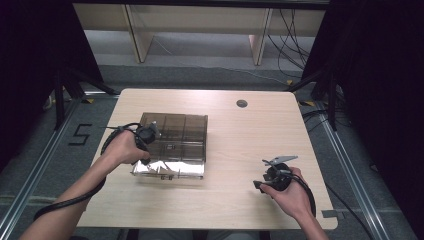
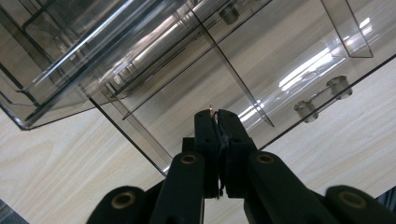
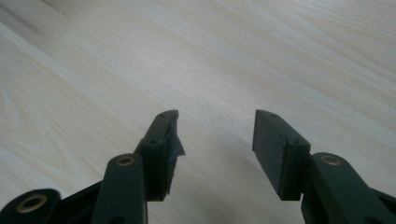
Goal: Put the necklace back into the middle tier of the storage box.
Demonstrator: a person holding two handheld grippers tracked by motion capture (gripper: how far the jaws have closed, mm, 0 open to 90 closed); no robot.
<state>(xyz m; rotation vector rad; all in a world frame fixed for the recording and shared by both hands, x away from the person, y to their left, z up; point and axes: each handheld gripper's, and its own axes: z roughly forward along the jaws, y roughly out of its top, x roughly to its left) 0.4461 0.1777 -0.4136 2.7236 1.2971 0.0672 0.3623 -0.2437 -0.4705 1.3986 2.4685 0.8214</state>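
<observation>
A smoky clear plastic compartment box [image 1: 181, 131] sits left of the table's middle. Its lid [image 1: 170, 169] is swung open toward the near edge and glares with reflected light. My left gripper [image 1: 150, 133] is at the box's left side with its jaws shut. In the left gripper view the closed tips [image 2: 215, 114] lie over the clear lid panel [image 2: 289, 56] near its corner, and I cannot tell whether they touch it. A metal handle [image 2: 322, 97] sits on that panel. My right gripper [image 1: 261, 175] hovers low over bare wood at the near right, open and empty [image 3: 215, 126].
The light wood table [image 1: 240, 145] has a round cable grommet [image 1: 242, 103] at the back. Black cables trail from both grippers past its near edge. Dark frames and floor rails flank the table, and a wooden bench [image 1: 200, 30] stands behind.
</observation>
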